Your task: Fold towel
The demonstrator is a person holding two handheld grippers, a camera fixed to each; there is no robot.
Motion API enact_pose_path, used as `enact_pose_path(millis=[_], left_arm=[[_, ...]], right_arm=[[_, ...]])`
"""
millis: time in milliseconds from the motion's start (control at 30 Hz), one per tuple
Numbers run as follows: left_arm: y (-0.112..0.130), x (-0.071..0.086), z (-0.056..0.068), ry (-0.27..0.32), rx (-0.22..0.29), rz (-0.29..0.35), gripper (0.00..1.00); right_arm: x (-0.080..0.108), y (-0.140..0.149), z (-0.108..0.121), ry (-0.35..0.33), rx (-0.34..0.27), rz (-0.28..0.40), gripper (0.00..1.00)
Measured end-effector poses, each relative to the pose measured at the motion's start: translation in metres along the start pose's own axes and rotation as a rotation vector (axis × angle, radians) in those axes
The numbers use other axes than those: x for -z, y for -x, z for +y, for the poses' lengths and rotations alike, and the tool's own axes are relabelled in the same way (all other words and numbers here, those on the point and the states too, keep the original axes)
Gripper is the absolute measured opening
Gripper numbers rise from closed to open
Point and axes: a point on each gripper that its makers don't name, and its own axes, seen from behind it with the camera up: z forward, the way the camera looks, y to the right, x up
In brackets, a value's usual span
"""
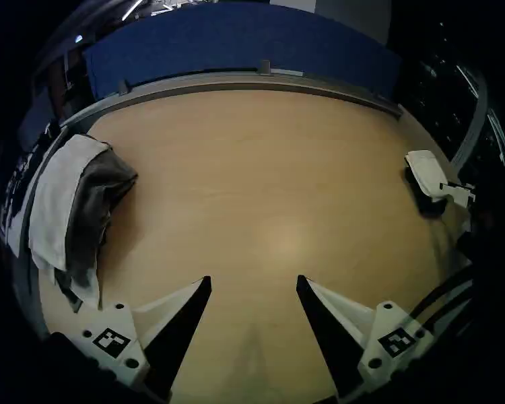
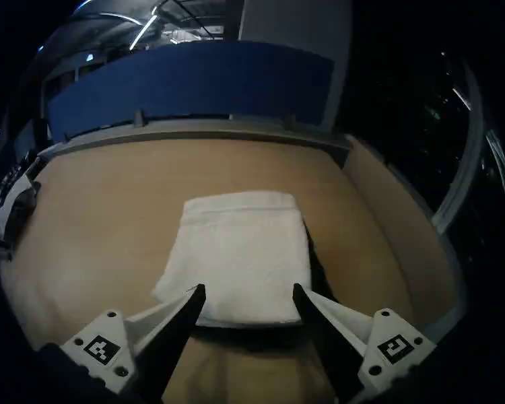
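already folded, the white towel lies on the table, well short of the blue divider. probably soft, light, floppy: pinch a doubled edge. right gripper open at its edge farthest from the divider; left gripper open, empty.

dim overall | soft glare on table | ceiling strip lights overhead | fisheye bending at edges

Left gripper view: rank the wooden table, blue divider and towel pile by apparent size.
1. wooden table
2. blue divider
3. towel pile
The last two are fairly close, and the divider is farther off.
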Motion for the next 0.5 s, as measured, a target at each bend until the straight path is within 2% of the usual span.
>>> enact_pose_path(millis=[200,500], left_arm=[[-0.005,0.002,0.000,0.005,0.003,0.023,0.94],[-0.011,0.007,-0.003,0.013,-0.004,0.053,0.94]], right_arm=[[0.019,-0.025,-0.011,-0.017,-0.014,0.065,1.00],[0.036,-0.032,-0.037,-0.064,-0.015,0.089,1.00]])
